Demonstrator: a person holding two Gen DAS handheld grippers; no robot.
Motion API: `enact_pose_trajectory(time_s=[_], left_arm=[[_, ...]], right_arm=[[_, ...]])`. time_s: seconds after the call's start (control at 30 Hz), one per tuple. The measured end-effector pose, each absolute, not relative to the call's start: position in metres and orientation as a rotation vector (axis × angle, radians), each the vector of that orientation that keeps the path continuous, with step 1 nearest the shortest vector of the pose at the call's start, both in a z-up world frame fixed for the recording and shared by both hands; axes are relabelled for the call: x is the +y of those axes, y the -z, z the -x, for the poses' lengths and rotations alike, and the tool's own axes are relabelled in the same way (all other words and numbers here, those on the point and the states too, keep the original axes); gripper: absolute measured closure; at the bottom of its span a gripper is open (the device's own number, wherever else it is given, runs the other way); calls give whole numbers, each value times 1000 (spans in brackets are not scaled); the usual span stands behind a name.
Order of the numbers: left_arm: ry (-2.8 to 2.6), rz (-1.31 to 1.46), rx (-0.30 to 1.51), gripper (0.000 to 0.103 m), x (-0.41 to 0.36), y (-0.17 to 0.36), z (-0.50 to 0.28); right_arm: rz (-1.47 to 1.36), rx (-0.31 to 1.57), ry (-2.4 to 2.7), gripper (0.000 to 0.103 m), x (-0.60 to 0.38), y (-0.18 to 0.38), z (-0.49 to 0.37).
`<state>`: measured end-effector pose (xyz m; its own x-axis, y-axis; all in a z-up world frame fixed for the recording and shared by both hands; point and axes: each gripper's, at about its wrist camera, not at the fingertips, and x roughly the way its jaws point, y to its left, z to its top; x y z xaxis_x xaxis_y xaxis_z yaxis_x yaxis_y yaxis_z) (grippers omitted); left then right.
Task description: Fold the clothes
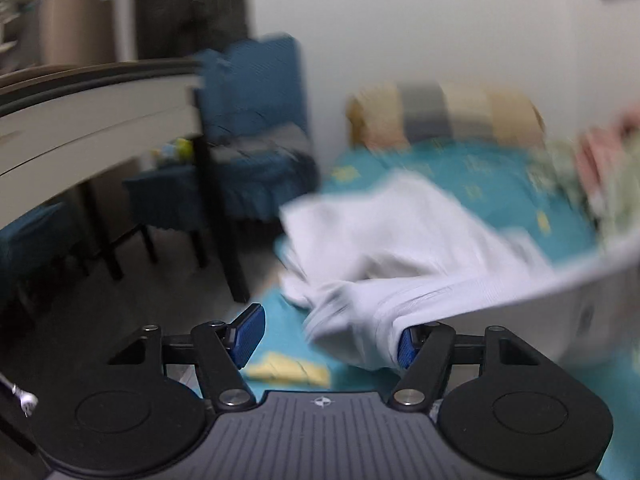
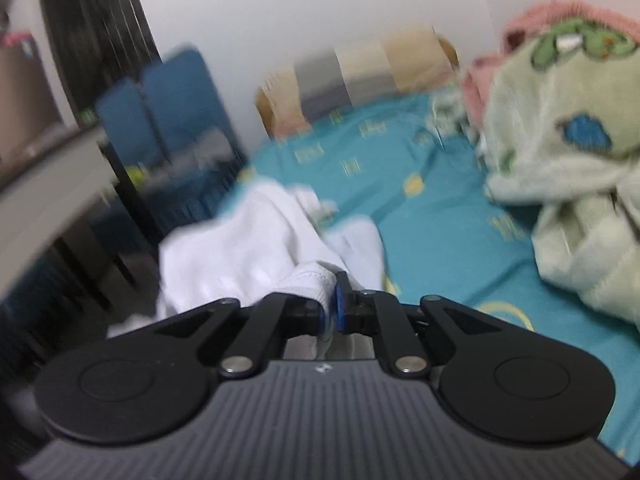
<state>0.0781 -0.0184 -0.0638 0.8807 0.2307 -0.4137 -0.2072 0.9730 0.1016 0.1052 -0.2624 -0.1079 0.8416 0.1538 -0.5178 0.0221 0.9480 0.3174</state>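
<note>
We pinch the white garment's [image 2: 256, 236] ribbed hem in our right gripper [image 2: 329, 312]; it lies on the teal bed [image 2: 432, 208] at twelve o'clock. Our left gripper [image 1: 332, 340] gapes wide and must next clamp cloth.

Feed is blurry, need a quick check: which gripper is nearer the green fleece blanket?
Right, probably. The green fleece blanket lies just ahead-right of the right gripper, shut on the white garment. From the open left gripper it shows only at the far right edge.
</note>
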Motion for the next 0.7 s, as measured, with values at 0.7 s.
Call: enact_pose_trajectory(time_s=[0.7], left_arm=[[-241,-31,414,39,-8,50,-75]], right_arm=[[-363,524,189,65,-272,121,-80]])
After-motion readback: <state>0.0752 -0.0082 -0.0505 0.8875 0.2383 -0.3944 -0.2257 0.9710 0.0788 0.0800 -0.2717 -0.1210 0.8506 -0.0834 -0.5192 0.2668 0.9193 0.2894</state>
